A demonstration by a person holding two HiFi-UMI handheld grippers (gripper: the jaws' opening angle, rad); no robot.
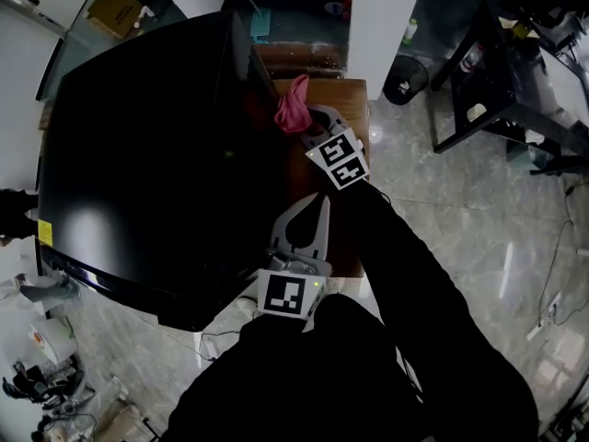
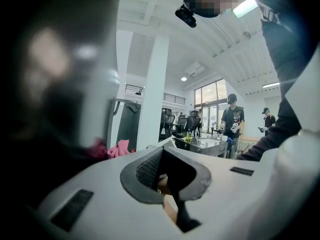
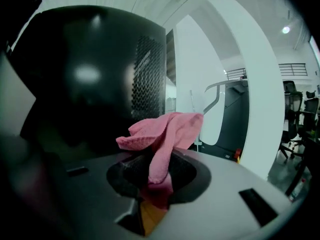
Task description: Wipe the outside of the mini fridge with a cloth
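The black mini fridge (image 1: pixel 156 155) fills the left of the head view, seen from above, and its dark side wall (image 3: pixel 95 74) looms in the right gripper view. A pink cloth (image 1: pixel 293 104) is bunched against the fridge's right side. My right gripper (image 1: pixel 311 122) is shut on it, and the cloth (image 3: pixel 165 134) spills up out of the jaws of that gripper (image 3: pixel 160 161). My left gripper (image 1: pixel 320 205) hangs lower beside the fridge, shut and holding nothing. In the left gripper view that gripper (image 2: pixel 161 154) points past the cloth (image 2: pixel 117 148).
The fridge stands on a brown wooden table (image 1: pixel 354 95). A black desk frame (image 1: pixel 497 90) and a dark bin (image 1: pixel 405 79) stand on the tiled floor at right, with cables (image 1: pixel 552 302). A cardboard box (image 1: pixel 115 7) lies at the back left. People (image 2: pixel 232 119) stand far off.
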